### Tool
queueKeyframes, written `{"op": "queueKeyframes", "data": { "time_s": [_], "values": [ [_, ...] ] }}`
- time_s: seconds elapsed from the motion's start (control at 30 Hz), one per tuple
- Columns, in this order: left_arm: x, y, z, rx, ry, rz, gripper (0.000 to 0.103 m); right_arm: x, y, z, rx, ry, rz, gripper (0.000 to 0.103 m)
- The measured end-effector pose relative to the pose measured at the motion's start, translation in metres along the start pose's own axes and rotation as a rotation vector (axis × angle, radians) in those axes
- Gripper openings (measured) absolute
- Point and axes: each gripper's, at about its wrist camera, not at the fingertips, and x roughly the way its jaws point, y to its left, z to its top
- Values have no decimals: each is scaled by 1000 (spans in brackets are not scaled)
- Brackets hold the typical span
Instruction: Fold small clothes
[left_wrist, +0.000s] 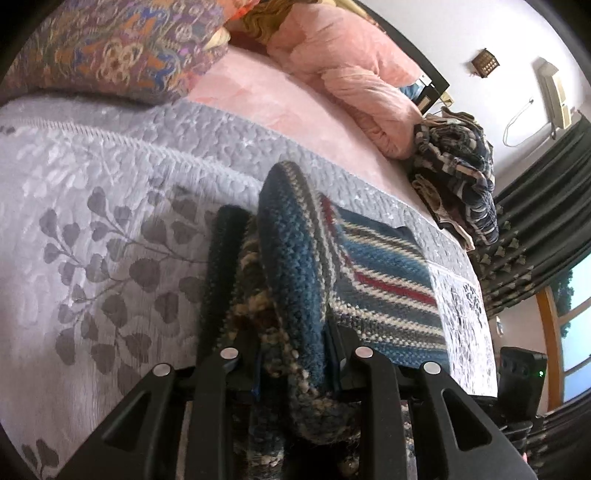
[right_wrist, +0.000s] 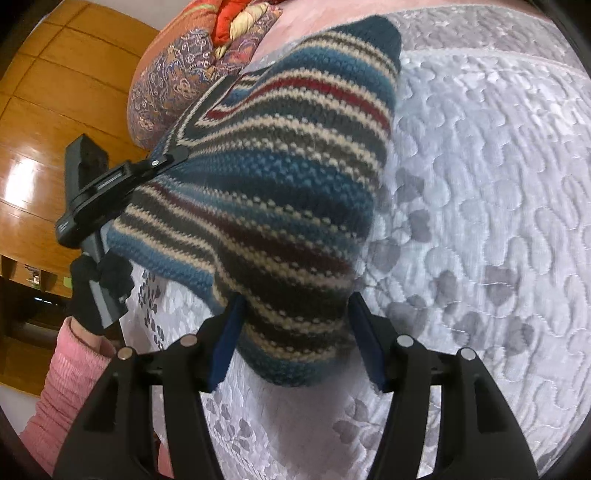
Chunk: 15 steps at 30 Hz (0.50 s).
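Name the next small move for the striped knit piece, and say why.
Probably carry both held corners forward and lay the fold down. The left gripper and right gripper each pinch the striped knit, which hangs raised over the grey quilt while its far part still lies flat.

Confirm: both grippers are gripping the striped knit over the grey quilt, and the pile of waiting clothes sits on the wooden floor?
Not the floor. The left wrist view shows the pile of clothes on the bed's far edge beside the pink bedding. The rest holds.
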Motion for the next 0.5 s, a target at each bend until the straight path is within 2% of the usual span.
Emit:
{"op": "queueKeyframes", "data": {
  "time_s": [0.07, 0.13, 0.23, 0.37, 0.43, 0.47, 0.5],
  "values": [
    [9, 7, -1, 18, 14, 7, 26, 6, 0, 0, -3, 8, -9, 55],
    [15, 10, -5, 32, 24, 10, 28, 10, 1, -1, -8, 7, -17, 46],
    [9, 15, -9, 21, 15, -18, 34, 14, 2, -1, -17, 6, -47, 40],
    [-10, 11, -16, 24, 6, 36, 44, 14, 6, -2, -26, 4, -60, 41],
    [-31, 4, -25, 53, -7, 82, 48, 9, 6, -3, -20, 3, -54, 46],
    [-41, 1, -31, 63, -14, 85, 50, 6, 8, -5, -22, 0, -55, 47],
    [-48, -1, -35, 69, -18, 78, 53, 5, 10, -6, -25, -3, -57, 54]
  ]
}}
